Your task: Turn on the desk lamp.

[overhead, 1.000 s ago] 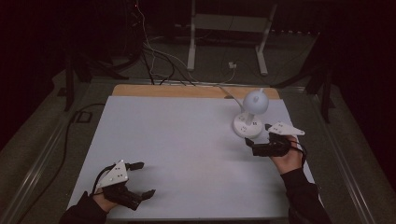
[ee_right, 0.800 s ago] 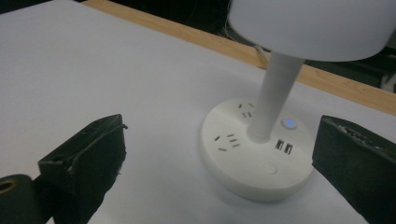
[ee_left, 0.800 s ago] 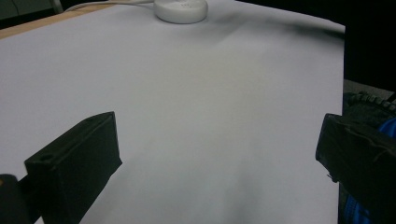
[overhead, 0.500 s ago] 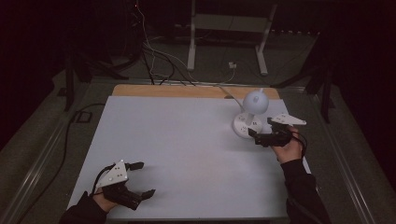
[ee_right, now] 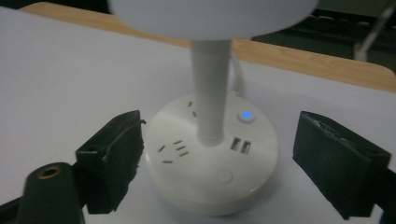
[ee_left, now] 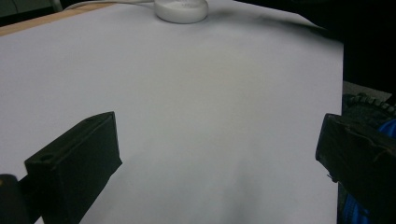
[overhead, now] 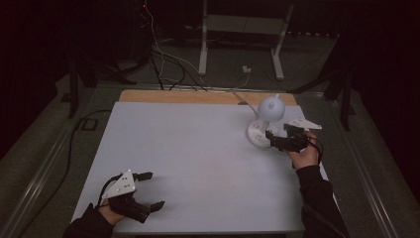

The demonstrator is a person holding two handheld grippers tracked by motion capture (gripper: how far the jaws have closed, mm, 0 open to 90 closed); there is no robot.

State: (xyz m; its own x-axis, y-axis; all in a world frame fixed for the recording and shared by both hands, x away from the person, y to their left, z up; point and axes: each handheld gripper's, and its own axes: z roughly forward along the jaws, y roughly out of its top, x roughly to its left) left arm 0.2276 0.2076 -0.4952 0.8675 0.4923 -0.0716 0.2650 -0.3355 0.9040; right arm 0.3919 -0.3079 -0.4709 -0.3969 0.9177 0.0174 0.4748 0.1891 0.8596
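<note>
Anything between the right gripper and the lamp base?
Nothing visible. The right gripper is open, its jaws on either side of the white lamp base, with bare table around it. The lamp's stem rises from the base's middle, beyond the jaws.

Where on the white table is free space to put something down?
The wide middle of the white table is bare, between the left gripper and the white round-based lamp. The far right corner is crowded: the open right gripper flanks the lamp base.
</note>
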